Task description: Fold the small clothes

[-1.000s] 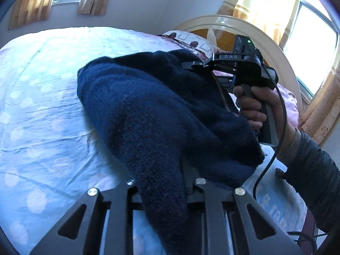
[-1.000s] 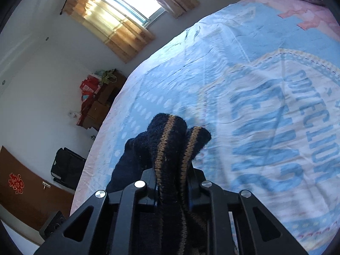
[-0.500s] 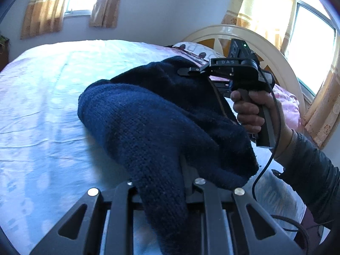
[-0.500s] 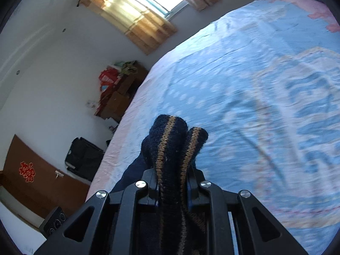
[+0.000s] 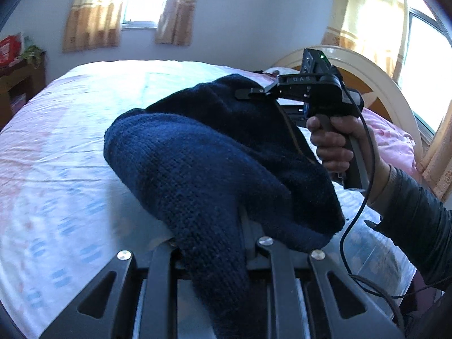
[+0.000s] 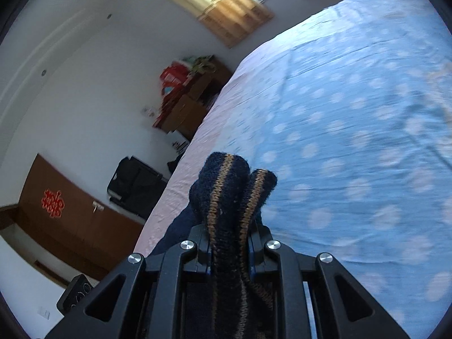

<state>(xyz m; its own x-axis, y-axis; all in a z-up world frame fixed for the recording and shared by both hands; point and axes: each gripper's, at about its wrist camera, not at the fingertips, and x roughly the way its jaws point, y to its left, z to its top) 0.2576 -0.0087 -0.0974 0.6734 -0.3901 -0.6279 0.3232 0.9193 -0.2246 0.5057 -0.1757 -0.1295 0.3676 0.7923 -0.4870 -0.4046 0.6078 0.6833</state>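
Navy knitted sweater (image 5: 214,152) held above the bed (image 5: 56,147), left tongs (image 5: 217,243) clamped on a plain fold; right tongs (image 6: 230,240) clamped on its tan-striped edge (image 6: 223,186), hand (image 5: 336,144) gripping the handle

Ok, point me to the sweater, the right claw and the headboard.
navy sweater (image 5: 197,152), left wrist view, on the knit's top fold.
right claw (image 5: 248,93), left wrist view, at its tips on the sweater.
headboard (image 5: 387,82), left wrist view, on its cream arch.
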